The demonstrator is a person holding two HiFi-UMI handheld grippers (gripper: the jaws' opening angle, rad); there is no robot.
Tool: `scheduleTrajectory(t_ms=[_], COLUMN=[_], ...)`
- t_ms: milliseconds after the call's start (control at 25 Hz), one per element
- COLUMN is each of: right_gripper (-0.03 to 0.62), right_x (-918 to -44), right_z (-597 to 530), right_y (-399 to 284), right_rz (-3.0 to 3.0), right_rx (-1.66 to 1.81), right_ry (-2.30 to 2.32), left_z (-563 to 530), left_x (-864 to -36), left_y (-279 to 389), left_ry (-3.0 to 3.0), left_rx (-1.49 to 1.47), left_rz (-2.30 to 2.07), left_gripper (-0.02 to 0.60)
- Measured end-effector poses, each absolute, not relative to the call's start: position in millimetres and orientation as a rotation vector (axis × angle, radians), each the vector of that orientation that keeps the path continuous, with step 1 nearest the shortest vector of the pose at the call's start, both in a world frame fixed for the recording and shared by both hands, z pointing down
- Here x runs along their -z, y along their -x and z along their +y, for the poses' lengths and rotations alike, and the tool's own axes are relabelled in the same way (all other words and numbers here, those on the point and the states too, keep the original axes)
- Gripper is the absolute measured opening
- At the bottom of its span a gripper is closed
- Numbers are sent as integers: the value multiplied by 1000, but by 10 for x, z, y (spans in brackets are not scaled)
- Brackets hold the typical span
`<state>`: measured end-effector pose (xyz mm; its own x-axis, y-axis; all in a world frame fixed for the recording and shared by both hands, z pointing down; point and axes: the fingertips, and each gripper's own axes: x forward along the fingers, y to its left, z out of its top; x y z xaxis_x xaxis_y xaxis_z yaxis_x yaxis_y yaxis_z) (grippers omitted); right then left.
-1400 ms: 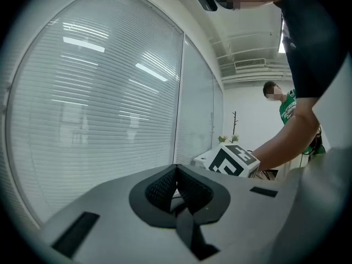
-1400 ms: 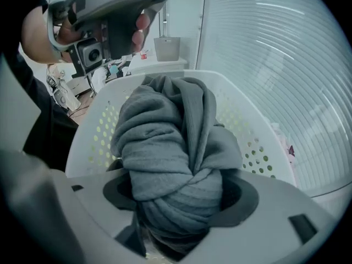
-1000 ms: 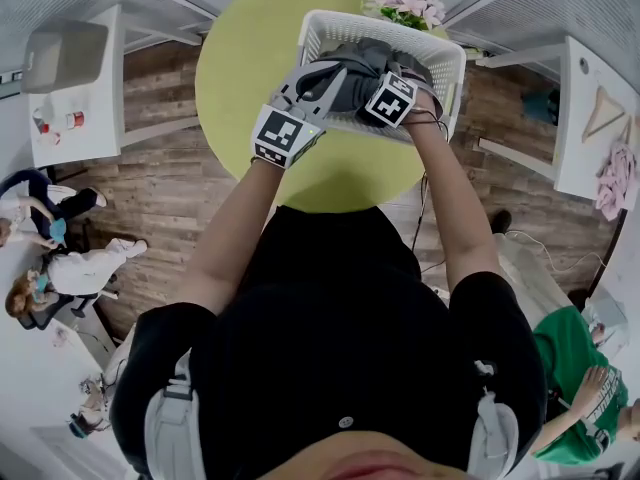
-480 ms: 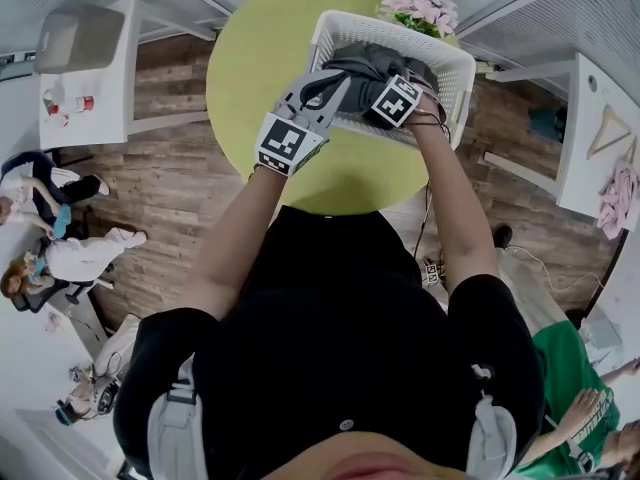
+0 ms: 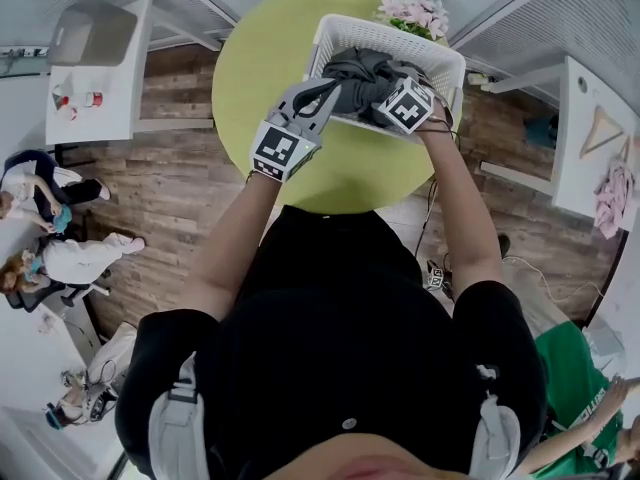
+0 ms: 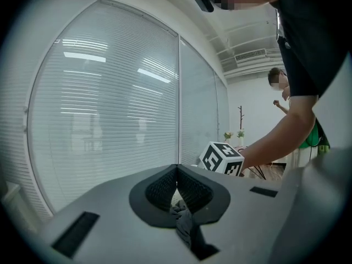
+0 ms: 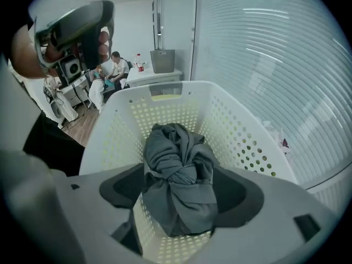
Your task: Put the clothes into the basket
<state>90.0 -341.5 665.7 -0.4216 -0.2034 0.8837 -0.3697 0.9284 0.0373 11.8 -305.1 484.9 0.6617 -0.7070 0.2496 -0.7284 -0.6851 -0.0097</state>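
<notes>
Clothes, one grey bundle, sit in the basket at the table's far edge. My right hand-held gripper has just been opening, its jaws wide around the bundle without pressing it. My left hand-held gripper pinches a fold. I judge this the release: next the left lets go.

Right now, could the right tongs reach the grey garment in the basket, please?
Probably yes: the right tongs, jaws just opening, straddle the grey garment in the basket; nothing blocks them.
</notes>
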Motion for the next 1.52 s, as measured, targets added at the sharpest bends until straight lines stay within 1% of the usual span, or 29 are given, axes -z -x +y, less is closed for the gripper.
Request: scheduleTrajectory(t_ms=[320, 400, 520, 640, 760, 880, 1200, 1520], right_gripper=[390, 368, 313, 204, 78, 32, 25, 25], right_x=[-6281, -6129, -5789, -5426, -5073, -4813, -4471, -4149], right_z=[-3187, -3112, -2965, -2729, -2405, -2010, -1025, -404], right_y=[-965, -984, -951, -887, -781, -630, -186, -2], right_rz=[-2108, -2138, -2210, -2305, -2428, -2521, -2610, -2684], right_rx=[-164, -153, -122, -111, -115, -84, -95, -83], right_ry=[-533, -600, -731, -880, -1022, -1083, -1214, -1290], left_z=[-2702, -2576, -2361, -2127, -1864, -1586, -893, -471], left_x=[-4814, -4772, -4668, -4548, -4464, -4434, -4395, -4291], left_y=[-21, -28, -4, 34, 94, 136, 406, 502], left_ry=[-2781, -2796, -2828, -2859, -2880, -2896, -2933, -2938], left_rx=[-351, -335, -306, -264, -237, -220, -142, -121], left_rz=[-1220, -1197, -1156, -1110, -1055, -999, -886, -830], left_gripper=[9, 9, 9, 9, 9, 9, 9, 9])
